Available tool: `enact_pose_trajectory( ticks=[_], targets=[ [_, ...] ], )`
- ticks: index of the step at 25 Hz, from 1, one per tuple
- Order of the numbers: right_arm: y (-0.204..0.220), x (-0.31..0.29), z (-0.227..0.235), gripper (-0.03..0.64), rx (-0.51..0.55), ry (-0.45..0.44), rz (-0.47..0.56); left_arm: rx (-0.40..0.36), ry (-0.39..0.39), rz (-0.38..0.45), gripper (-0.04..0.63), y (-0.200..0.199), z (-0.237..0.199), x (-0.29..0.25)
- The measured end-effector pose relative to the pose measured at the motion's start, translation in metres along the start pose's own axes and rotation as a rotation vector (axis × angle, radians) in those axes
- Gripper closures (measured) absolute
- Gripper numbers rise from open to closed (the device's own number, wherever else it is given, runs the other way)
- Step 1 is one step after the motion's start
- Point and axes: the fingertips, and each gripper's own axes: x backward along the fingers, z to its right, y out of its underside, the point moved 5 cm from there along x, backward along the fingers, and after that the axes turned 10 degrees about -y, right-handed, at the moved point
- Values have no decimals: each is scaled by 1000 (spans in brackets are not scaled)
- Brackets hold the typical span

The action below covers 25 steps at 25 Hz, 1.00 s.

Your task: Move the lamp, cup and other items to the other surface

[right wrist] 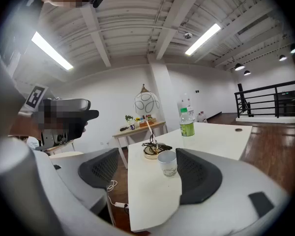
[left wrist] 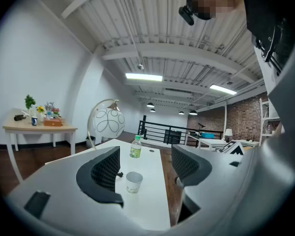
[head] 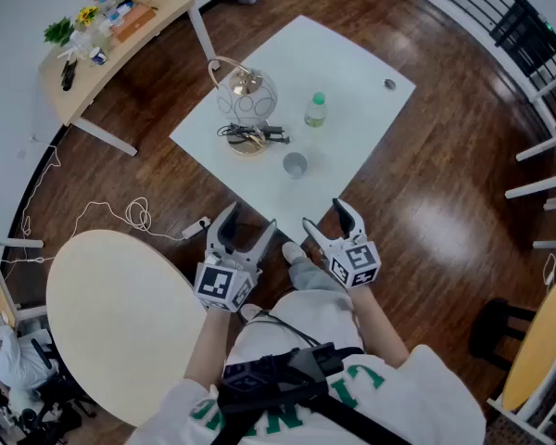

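Left tool [head: 250, 219], right tool [head: 324, 213] spread, empty

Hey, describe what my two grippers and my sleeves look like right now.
Both the left gripper and right gripper are pale grey with curved jaws lined in black gridded pads. Each carries a cube of black-and-white square markers. You wear a white short-sleeved top with green lettering.
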Motion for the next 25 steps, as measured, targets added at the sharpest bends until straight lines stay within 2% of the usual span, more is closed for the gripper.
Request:
enact_pose_trajectory(
  ticks=[12,22,25],
  targets=[
    [60,-106,83,216,-28,-23,-163,15,-82,-30,272,6,-14,-49],
    [69,-161,112,218,12,-68,-213,28,-221,-47,272,22,-32,-39],
    [55,-160,104,275,1,-77,-224,32,-241,-52,272,18,-32,-26]
  ],
)
